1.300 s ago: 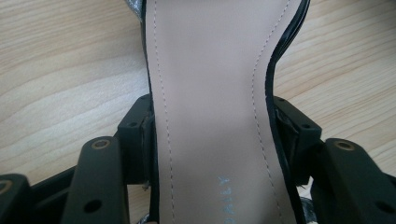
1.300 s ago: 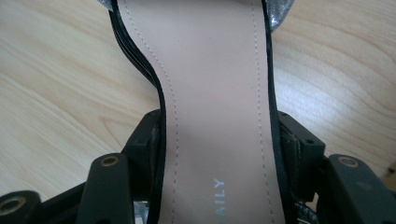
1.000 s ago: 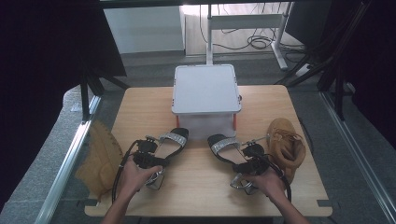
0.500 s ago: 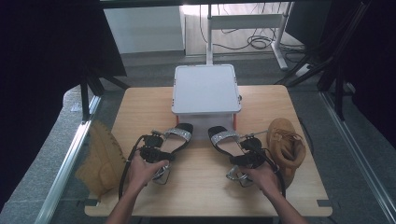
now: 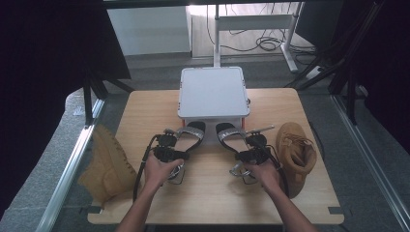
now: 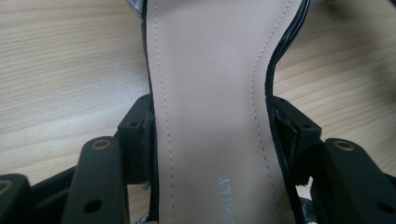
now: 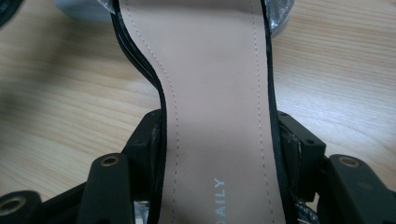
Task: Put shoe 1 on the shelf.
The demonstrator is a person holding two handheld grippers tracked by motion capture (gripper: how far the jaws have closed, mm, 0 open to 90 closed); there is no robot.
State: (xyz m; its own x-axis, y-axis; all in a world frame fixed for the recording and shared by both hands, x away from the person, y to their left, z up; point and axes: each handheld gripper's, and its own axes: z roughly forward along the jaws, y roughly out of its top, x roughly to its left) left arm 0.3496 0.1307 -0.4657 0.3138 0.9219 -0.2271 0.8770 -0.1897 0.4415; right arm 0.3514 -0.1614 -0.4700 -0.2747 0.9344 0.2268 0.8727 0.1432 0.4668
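Two black sandals with beige insoles and silver straps lie on the wooden table (image 5: pixel 145 106), toes toward a white lidded box (image 5: pixel 212 92). My left gripper (image 5: pixel 167 147) is shut on the left sandal (image 5: pixel 189 134) at the narrow waist of its sole. In the left gripper view both fingers (image 6: pixel 140 126) press the edges of that sandal's insole (image 6: pixel 210 84). My right gripper (image 5: pixel 252 151) is shut on the right sandal (image 5: pixel 231 136) in the same way. The right gripper view has the right sandal's insole (image 7: pixel 219 84) clamped between the black fingers (image 7: pixel 294 140). Both toes nearly touch the box's front.
A tan boot (image 5: pixel 295 154) lies on the table just right of the right hand. A second tan boot (image 5: pixel 107 166) sits off the table's left edge beside a metal rail (image 5: pixel 67 169). Table legs and cables stand behind the box.
Both hands have pushed their sandals away from the person toward the white box, and the toes now sit at its front edge. The grips are unchanged.
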